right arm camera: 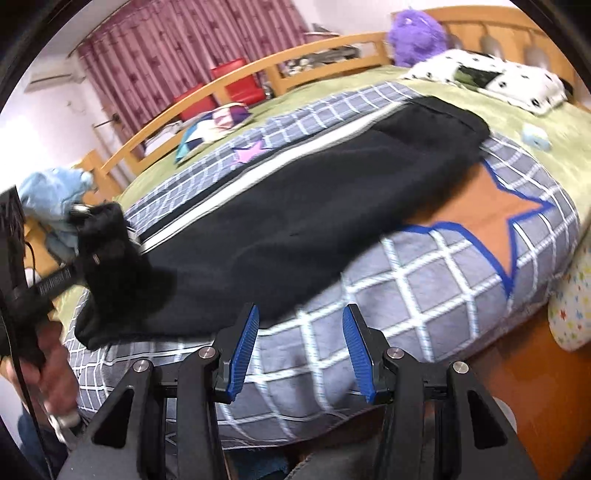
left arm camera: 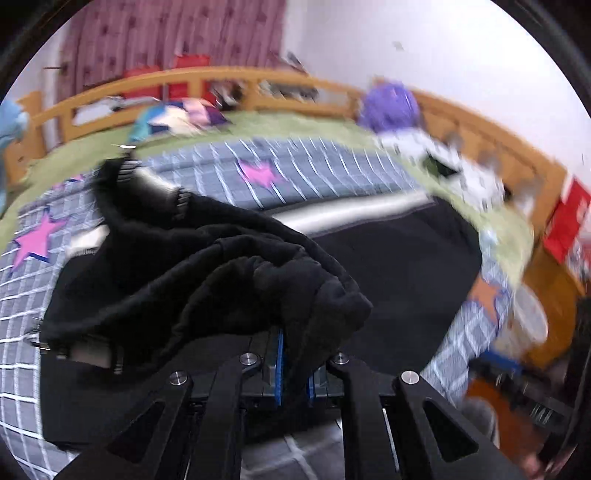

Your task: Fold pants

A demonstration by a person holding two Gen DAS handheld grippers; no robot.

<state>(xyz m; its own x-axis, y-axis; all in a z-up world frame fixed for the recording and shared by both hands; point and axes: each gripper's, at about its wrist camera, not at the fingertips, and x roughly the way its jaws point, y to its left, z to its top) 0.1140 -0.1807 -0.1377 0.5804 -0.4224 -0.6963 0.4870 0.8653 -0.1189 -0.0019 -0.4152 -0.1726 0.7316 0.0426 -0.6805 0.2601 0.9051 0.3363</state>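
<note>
Black pants with a white side stripe (right arm camera: pixel 314 206) lie lengthwise on a grey checked quilt (right arm camera: pixel 443 266) on the bed. My left gripper (left arm camera: pixel 295 362) is shut on a bunched end of the pants (left arm camera: pixel 229 280) and holds it lifted above the rest. It also shows at the left of the right wrist view (right arm camera: pixel 103 243), with black cloth hanging from it. My right gripper (right arm camera: pixel 299 343) is open and empty, just in front of the near edge of the pants, over the quilt.
The quilt has pink (right arm camera: pixel 249 151) and orange stars (right arm camera: pixel 495 218) and lies on a green bedspread (right arm camera: pixel 524 110). A purple plush toy (right arm camera: pixel 417 33), a spotted cushion (right arm camera: pixel 517 79) and folded clothes (right arm camera: pixel 218 122) lie near the wooden bed rail (right arm camera: pixel 207 92). A blue cloth (right arm camera: pixel 55 195) is at the left.
</note>
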